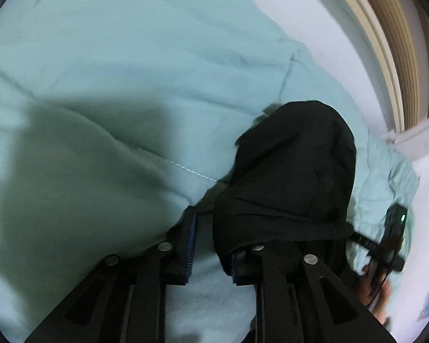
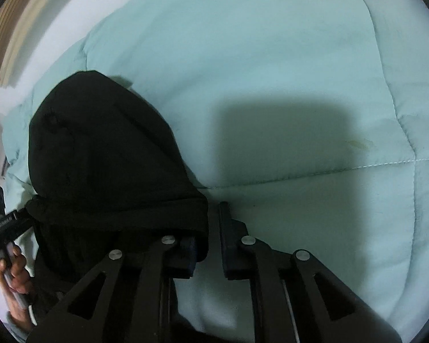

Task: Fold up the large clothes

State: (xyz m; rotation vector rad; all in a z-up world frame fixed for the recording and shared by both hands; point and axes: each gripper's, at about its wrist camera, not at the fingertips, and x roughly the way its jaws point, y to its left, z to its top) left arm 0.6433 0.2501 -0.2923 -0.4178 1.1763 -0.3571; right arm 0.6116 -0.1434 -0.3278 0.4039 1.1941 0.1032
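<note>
A black garment (image 1: 294, 171) is being held up in a bunch over a soft green quilt (image 1: 128, 57), which is being spread out under and ahead of both tongs. The left tongs (image 1: 208, 228) are being kept a little apart, and the quilt is being seen through the gap. The garment is being draped over the right finger of these tongs and is not being squeezed between the pads. The right tongs (image 2: 214, 228) are being kept drawn in close together, with only a thin dark slit showing. Here the garment is being hung over the left finger, and its thick hem is being wrapped round that fingertip. Whether the hem is being pinched cannot be told. So the garment is being kept between the two tongs, to the right of the left ones and to the left of the right ones. A dark shadow is being thrown on the quilt just ahead of each pair. The left hand (image 2: 14, 268) is being seen at the far left of the right tongs' view, wrapped round a handle.
</note>
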